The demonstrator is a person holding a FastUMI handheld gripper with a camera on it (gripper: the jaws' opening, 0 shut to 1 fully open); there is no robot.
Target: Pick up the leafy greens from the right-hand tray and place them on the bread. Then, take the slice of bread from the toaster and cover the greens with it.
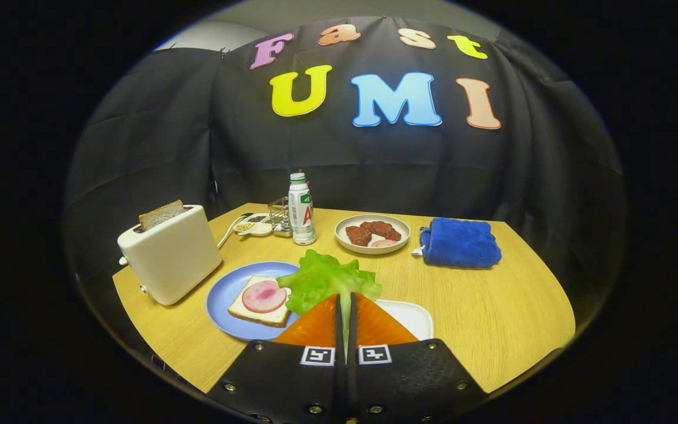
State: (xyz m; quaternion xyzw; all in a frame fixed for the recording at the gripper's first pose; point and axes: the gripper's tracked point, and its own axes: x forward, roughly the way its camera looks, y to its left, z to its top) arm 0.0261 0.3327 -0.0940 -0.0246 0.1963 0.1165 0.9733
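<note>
- Gripper view: the tool (345,306) was pinched closed on the leafy greens (327,280), lifted above the white tray (412,315), ready for carrying.
- Beside the white tray, the blue plate (227,294) held bread (256,306) topped with ham, awaiting greens.
- Beyond that plate, the toaster (168,253) held the covering slice (161,214).

Matt wood-grain table (480,306), fluffy towel (460,242)

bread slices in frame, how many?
2. One slice stands in the toaster slot. The other lies on the blue plate under a ham round, left of the gripper, which is shut on the leafy greens. More could be hidden inside the toaster.
</note>
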